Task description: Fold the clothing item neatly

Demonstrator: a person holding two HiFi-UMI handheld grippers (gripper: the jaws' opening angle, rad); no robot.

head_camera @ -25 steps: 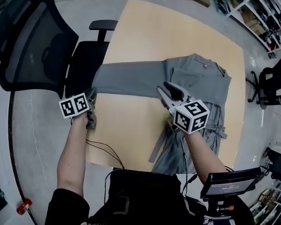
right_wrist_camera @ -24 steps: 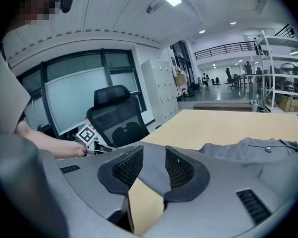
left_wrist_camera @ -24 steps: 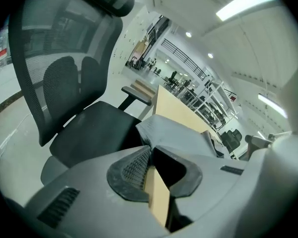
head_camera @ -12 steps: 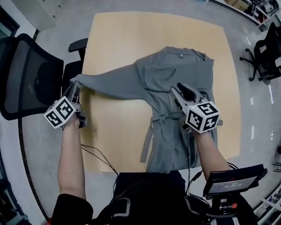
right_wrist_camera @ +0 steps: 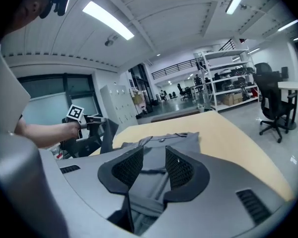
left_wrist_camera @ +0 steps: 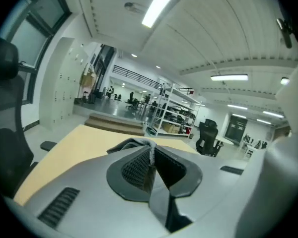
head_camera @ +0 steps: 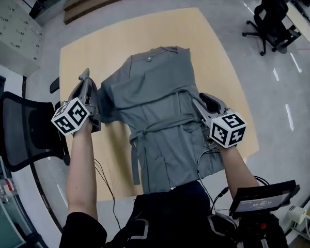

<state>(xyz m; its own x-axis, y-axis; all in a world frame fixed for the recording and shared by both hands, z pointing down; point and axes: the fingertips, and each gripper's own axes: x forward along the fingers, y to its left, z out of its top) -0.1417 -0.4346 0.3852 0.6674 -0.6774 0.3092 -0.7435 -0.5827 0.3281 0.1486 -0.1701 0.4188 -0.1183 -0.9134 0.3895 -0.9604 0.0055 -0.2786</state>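
A grey robe-like garment (head_camera: 160,97) lies collar-away on the wooden table (head_camera: 93,45), its hem hanging over the near edge and its belt (head_camera: 160,124) across the middle. My left gripper (head_camera: 85,76) hovers at the garment's left side, raised off the table and shut on the left sleeve's end. The sleeve cloth (left_wrist_camera: 134,144) is pinched between the pads of the left gripper (left_wrist_camera: 150,160). My right gripper (head_camera: 200,100) sits over the garment's right edge. In the right gripper view the jaws of the right gripper (right_wrist_camera: 154,165) stand apart, with the garment (right_wrist_camera: 164,142) visible through the gap.
A black office chair (head_camera: 26,133) stands left of the table, close to my left arm. More chairs (head_camera: 271,9) stand on the floor at the far right. A small screen (head_camera: 261,200) and cables hang near my body. Shelving (right_wrist_camera: 223,83) fills the room's back.
The left gripper has risen and carried the stretched-out sleeve inward toward the garment's body. The view has swung round the table. The right gripper stays over the garment's right side.
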